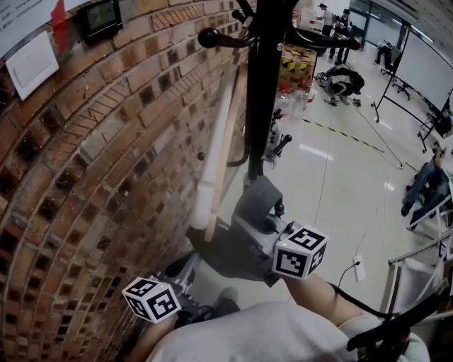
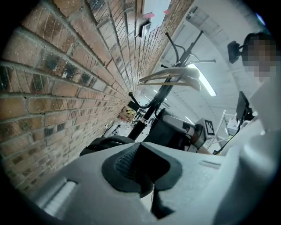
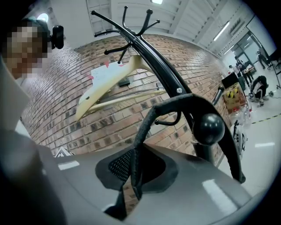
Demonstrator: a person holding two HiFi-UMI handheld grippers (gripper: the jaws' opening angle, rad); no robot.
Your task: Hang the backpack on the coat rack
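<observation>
The black coat rack [image 1: 262, 85] stands by the brick wall, and a pale wooden hanger [image 1: 212, 162] hangs from it. Low beside the pole hangs the dark backpack [image 1: 230, 254], between my two grippers. My right gripper [image 1: 258, 198] is shut on the backpack's top strap [image 3: 147, 123]. That strap arcs up and over a ball-tipped hook [image 3: 208, 128] of the coat rack [image 3: 160, 66]. My left gripper [image 1: 185, 272] is lower, at the backpack's wall side. In the left gripper view its jaws pinch dark fabric, and the backpack [image 2: 105, 143] bulges just beyond them.
The brick wall [image 1: 106, 177] curves close on the left, with a white sheet [image 1: 30, 62] and a small screen [image 1: 99, 18] on it. A cable and plug [image 1: 359, 267] lie on the pale floor at right. People and boxes [image 1: 297, 63] are far back.
</observation>
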